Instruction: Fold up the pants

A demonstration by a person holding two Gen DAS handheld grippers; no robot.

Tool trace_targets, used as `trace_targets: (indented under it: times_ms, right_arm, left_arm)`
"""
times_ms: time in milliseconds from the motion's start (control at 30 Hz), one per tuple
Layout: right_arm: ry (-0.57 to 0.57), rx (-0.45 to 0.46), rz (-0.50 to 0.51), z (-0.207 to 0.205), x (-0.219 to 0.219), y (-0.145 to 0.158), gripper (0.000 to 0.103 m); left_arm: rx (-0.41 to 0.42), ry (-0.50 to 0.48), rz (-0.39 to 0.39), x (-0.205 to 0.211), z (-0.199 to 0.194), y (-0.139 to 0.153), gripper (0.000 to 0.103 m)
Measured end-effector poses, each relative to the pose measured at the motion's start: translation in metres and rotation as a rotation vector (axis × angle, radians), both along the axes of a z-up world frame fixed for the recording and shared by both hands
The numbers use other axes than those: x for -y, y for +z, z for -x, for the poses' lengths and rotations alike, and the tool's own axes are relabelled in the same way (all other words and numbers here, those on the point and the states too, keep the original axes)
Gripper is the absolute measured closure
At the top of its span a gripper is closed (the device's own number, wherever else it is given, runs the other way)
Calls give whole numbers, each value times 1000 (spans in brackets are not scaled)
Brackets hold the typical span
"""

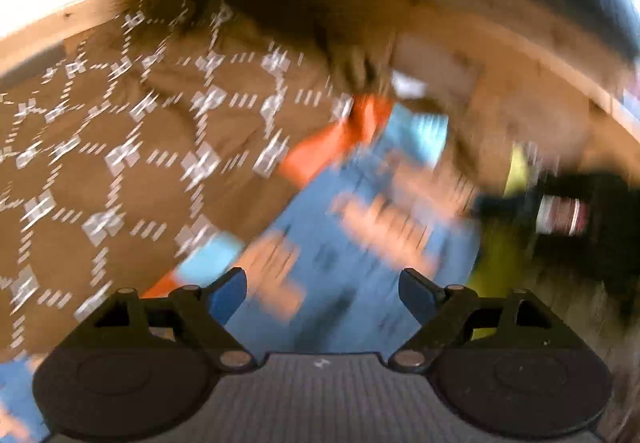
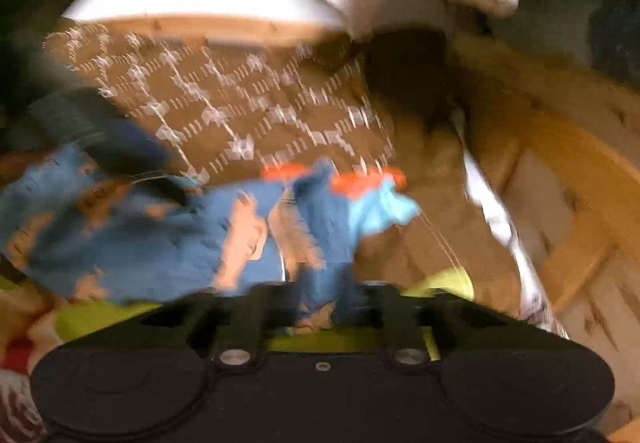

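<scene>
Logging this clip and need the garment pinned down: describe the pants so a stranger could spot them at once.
Find the brown blanket with the white lattice print. The pants lie crumpled at its near edge, with the right gripper shut on them. They alone are blue with peach patches and orange cuffs.

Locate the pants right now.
Blue patterned pants lie on the brown patterned blanket, centre-left in the right wrist view, pinched by the right gripper; the open left gripper hovers above them.
</scene>
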State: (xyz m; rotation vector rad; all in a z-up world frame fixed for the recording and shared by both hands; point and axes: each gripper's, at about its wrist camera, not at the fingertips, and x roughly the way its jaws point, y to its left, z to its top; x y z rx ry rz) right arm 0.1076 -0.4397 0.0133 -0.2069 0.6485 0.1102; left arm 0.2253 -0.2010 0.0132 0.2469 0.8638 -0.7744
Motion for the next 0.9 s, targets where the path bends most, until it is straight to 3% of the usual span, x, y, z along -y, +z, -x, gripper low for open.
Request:
trace_targets:
  times_ms: [100,200,267,333,400,500,600,667,733,767,800,833,900]
  right_arm:
    - [-38,-54,-68,6,14,10,98]
    - [-47,-81,-74,8,14,15,95]
    - [-37,-91,-33,6,10,13,86]
    - [-50,-93,-40,6,11,17,75]
    - [-40,-26,4,8,4,27,55]
    - [79,61,54,2,-17,38,54]
    - [190,45,-19,-18,-35,31,55]
    - [182,-42,-22,-36,-39,11,56]
    - [141,-84,38,-43,-32,-12,68]
    - [140,-83,64,-42,-26,-21,75]
    - [146,-77,73,-38,-24,-22,74]
    - [153,-69,81,-32,-25,-18,71]
    - [192,-24,112,-21,-37,-3,34]
  left_arm:
    - [11,-14,-79,-33,24,-12,13]
    - [0,11,-138,-66,38,-25,10]
    - [-24,68,-177,-89,39,-31,10]
    - [-45,126,-161,-115,40,-28,10]
    - [-36,187,-126,-140,43,-20,10]
    - [-12,327,-82,-178,41,-13,10]
    - [-19,459,-75,-217,38,-20,8]
    - [-63,545,-121,-247,37,-36,8]
    - [-129,617,-172,-281,41,-54,10]
    - [-133,621,-158,-292,46,-54,12]
    - [-129,613,-140,-301,52,-50,13]
    - [-131,604,-147,-304,56,-44,13]
    - [-117,592,-163,-303,60,-30,13]
